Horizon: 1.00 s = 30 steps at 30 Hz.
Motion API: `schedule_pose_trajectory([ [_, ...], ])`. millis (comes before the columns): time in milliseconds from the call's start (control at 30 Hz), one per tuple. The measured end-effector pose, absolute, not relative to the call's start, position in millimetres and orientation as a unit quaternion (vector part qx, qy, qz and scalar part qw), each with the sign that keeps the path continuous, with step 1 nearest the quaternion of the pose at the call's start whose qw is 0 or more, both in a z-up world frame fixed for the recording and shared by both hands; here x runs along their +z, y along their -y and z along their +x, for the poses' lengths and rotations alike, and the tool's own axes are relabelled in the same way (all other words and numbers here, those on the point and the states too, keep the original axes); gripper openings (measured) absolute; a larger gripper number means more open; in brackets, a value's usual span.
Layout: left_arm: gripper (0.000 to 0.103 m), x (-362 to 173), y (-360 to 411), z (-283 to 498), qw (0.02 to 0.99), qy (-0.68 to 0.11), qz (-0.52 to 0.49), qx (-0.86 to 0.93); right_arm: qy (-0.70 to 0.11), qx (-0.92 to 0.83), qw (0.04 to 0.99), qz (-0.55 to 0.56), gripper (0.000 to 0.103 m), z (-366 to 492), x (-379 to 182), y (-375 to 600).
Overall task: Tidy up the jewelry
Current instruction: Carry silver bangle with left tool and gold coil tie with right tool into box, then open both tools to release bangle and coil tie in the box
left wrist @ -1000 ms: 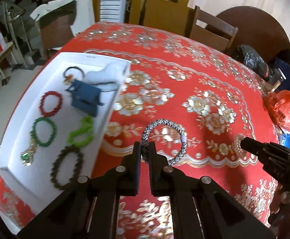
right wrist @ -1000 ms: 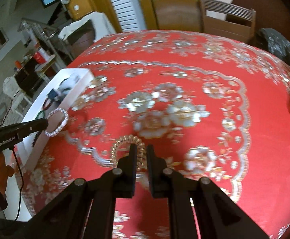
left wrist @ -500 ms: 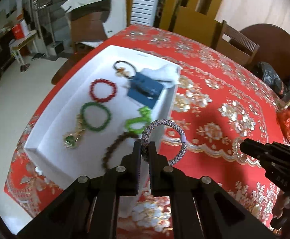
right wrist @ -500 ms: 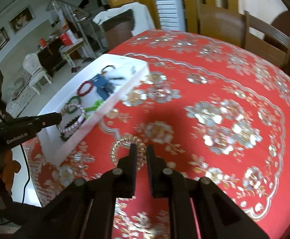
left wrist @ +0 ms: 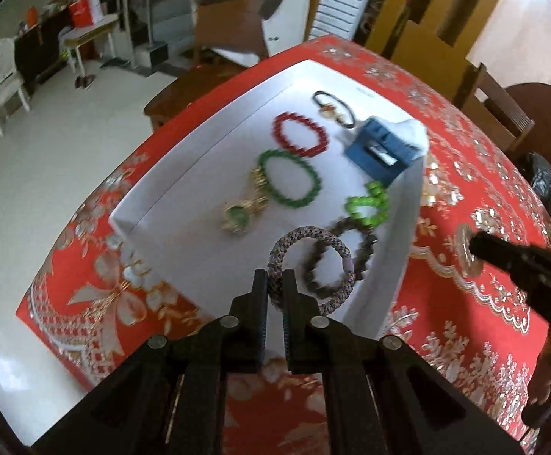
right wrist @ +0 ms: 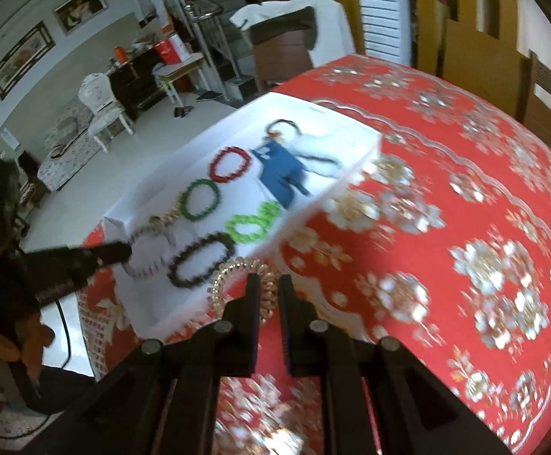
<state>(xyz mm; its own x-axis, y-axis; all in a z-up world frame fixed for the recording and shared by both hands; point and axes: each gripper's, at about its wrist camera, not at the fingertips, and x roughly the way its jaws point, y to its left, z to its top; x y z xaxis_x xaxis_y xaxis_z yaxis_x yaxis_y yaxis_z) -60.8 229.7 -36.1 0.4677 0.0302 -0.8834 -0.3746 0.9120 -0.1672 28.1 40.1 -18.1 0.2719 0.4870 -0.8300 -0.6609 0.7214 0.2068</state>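
Both wrist views steep, close; share white tray.

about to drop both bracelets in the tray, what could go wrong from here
The left gripper holds the grey braided bracelet right over the dark beaded bracelet, so releasing here may stack or tangle them. The right gripper carries the gold coil bracelet at the white tray wall; it may catch the rim or land on the tablecloth.
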Motion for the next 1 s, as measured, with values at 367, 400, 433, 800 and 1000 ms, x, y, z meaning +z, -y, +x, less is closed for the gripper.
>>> schedule_pose_trajectory([
  [367,0.032,-55,-249,-58,0.828,-0.512,-0.185,0.131,-0.483,0.375,0.778,-0.141,0.01,54,-46,-132],
  [400,0.032,-56,-250,-57,0.828,-0.512,-0.185,0.131,-0.482,0.369,0.78,-0.149,0.01,58,-51,-140],
  [433,0.032,-57,-250,-55,0.828,-0.513,-0.185,0.13,-0.481,0.365,0.782,-0.154,0.01,60,-54,-144],
  [800,0.032,-68,-254,-46,0.82,-0.526,-0.181,0.136,-0.479,0.321,0.794,-0.195,0.01,85,-87,-171],
  [1000,0.032,-66,-255,-44,0.826,-0.51,-0.19,0.145,-0.481,0.318,0.797,-0.179,0.021,89,-87,-168],
])
